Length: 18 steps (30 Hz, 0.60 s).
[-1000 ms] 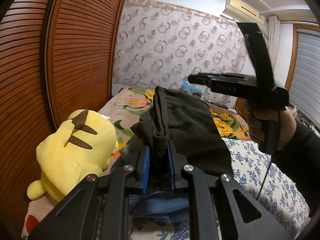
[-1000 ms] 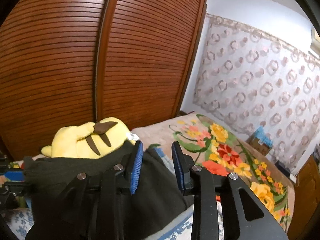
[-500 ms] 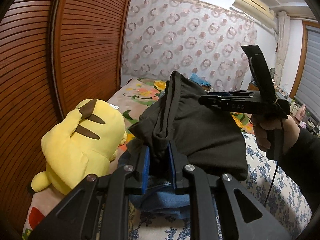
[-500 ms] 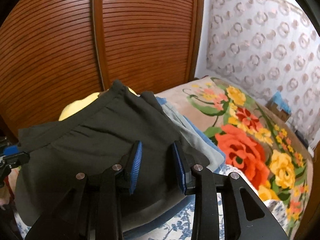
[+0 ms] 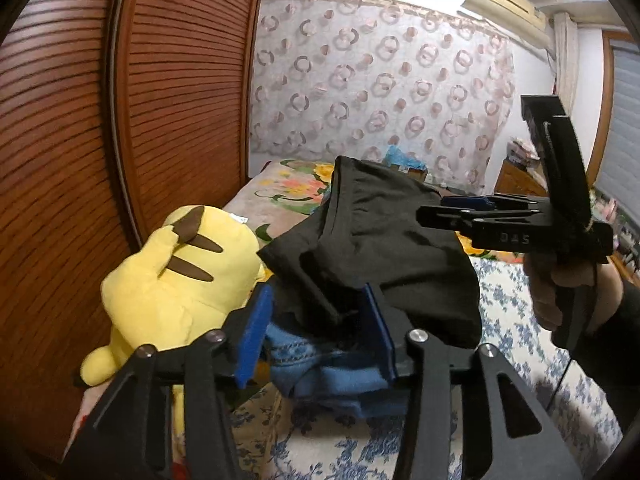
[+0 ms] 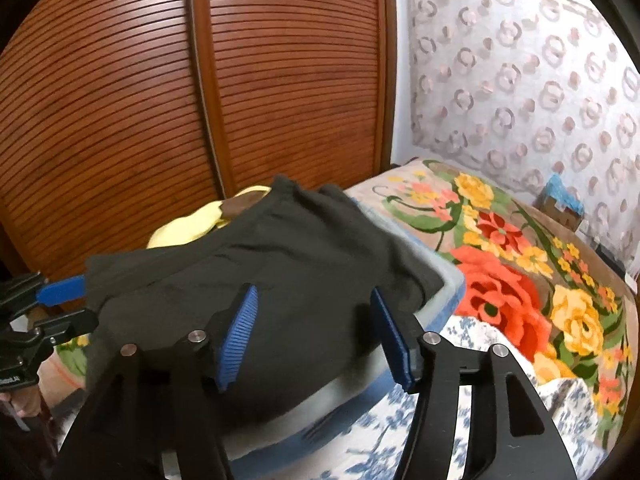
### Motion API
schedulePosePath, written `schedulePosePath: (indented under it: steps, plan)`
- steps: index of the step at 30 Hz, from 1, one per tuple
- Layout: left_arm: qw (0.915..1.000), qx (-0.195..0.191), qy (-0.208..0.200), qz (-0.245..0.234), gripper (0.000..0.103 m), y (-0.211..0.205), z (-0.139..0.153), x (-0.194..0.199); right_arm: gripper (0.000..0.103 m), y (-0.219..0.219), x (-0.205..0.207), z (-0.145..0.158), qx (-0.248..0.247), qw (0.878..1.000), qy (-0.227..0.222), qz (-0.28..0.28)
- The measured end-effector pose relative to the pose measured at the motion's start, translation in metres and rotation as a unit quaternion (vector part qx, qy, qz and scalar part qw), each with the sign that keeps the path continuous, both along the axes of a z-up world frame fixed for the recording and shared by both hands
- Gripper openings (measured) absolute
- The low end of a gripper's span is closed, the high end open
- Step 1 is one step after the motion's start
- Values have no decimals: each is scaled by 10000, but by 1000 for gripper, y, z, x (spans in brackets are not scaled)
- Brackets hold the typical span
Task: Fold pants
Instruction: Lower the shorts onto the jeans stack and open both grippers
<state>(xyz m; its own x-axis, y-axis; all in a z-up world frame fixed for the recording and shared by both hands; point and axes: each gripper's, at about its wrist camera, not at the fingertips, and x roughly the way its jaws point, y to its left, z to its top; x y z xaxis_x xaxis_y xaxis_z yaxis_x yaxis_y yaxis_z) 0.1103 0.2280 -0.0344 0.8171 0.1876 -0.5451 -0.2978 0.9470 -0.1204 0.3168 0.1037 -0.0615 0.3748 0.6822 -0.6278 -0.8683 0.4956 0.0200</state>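
Pants, black and folded into a thick bundle, lie at the centre of both views on top of a stack of folded clothes on the bed. In the right wrist view they fill the middle of the frame, with a grey layer and a blue layer of the stack showing under their right edge. In the left wrist view blue denim shows beneath them at lower centre.

Left gripper fills the bottom of its own view with its blue pads spread wide apart; the near edge of the pants sits in the gap between them, and neither pad presses on the cloth. Right gripper sits at the bottom of its view, also with pads wide apart, over the near part of the pants and clamping nothing. In the left wrist view this gripper appears side-on at middle right, held in a hand, its fingers pointing at the right side of the pants.

A yellow plush toy with brown stripes lies just beside the stack at left of the left wrist view, against the brown slatted wardrobe doors. A floral blanket covers the far part of the bed, and a curtain with ring patterns hangs behind
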Motion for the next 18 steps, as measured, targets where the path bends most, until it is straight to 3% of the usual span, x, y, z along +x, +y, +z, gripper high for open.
schedulePosePath:
  steps: [4, 18]
  plan:
    - [9999, 61, -27, -84, 57, -7, 5, -10, 62, -13, -17, 2, 61, 9999, -15, -81]
    - [9986, 325, 27, -427, 58, -48, 13, -42, 74, -77, -76, 17, 417, 9980, -160, -450]
